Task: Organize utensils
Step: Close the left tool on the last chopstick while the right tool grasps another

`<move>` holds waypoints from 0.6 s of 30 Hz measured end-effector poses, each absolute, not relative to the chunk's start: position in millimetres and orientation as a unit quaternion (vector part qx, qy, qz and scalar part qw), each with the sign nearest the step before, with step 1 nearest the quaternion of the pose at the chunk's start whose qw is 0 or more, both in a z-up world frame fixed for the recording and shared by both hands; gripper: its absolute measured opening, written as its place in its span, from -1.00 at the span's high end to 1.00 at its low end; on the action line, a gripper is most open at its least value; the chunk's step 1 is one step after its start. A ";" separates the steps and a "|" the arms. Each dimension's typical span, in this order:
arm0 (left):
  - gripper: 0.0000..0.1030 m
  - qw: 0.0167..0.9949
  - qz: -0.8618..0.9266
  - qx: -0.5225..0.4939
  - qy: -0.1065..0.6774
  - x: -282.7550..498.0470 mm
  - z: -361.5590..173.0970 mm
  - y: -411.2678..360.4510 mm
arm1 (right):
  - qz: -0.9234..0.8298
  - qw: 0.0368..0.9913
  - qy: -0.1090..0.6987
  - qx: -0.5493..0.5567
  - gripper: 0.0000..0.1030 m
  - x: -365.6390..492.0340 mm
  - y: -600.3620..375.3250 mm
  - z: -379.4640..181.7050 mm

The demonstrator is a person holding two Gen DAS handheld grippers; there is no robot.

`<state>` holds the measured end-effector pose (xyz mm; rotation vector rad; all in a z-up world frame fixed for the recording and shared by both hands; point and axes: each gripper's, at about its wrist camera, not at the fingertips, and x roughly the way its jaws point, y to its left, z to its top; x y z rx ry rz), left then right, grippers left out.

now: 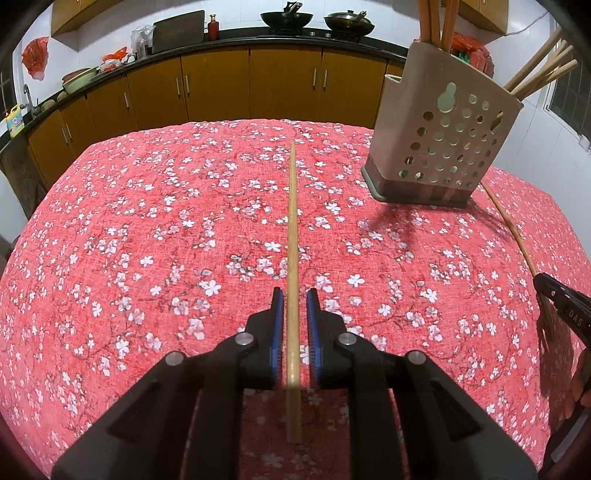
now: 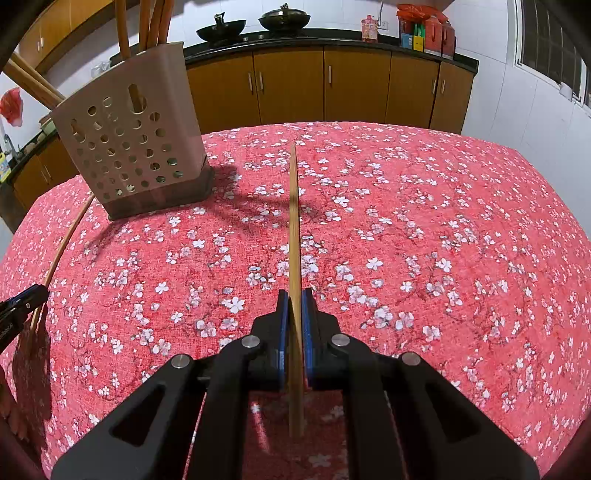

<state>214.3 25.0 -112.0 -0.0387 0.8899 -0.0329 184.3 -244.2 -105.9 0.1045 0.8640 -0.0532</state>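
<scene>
A wooden chopstick (image 1: 292,229) runs straight ahead between the blue pads of my left gripper (image 1: 295,291). There is a thin gap on each side of it, so the jaws stand slightly open. It appears to lie on the red floral tablecloth (image 1: 147,229). My right gripper (image 2: 294,293) is shut on a second chopstick (image 2: 294,206), which points forward over the cloth. A beige perforated utensil holder (image 1: 443,140) (image 2: 129,147) with several chopsticks in it stands between the two grippers, further back. Each wrist view catches the other gripper at its edge: the right gripper (image 1: 543,284) and the left gripper (image 2: 37,291).
The table's far edge (image 1: 258,122) faces yellow kitchen cabinets (image 1: 284,85) under a dark counter with two woks (image 1: 286,18). A hand (image 1: 581,376) shows behind the right gripper. A window (image 2: 546,40) is on the right wall.
</scene>
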 end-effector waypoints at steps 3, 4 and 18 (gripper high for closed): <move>0.71 0.902 -0.016 -0.019 0.430 214.4 -112.1 24.8 | -0.026 0.906 0.418 0.051 0.83 184.2 -244.2 -106.0; 0.71 0.902 -0.016 -0.019 0.430 214.3 -112.3 24.6 | -0.026 0.906 0.418 0.051 0.83 184.3 -244.3 -106.1; 0.71 0.902 -0.005 -0.005 0.431 210.3 -114.6 18.3 | -0.027 0.907 0.418 0.043 0.83 179.5 -239.5 -106.5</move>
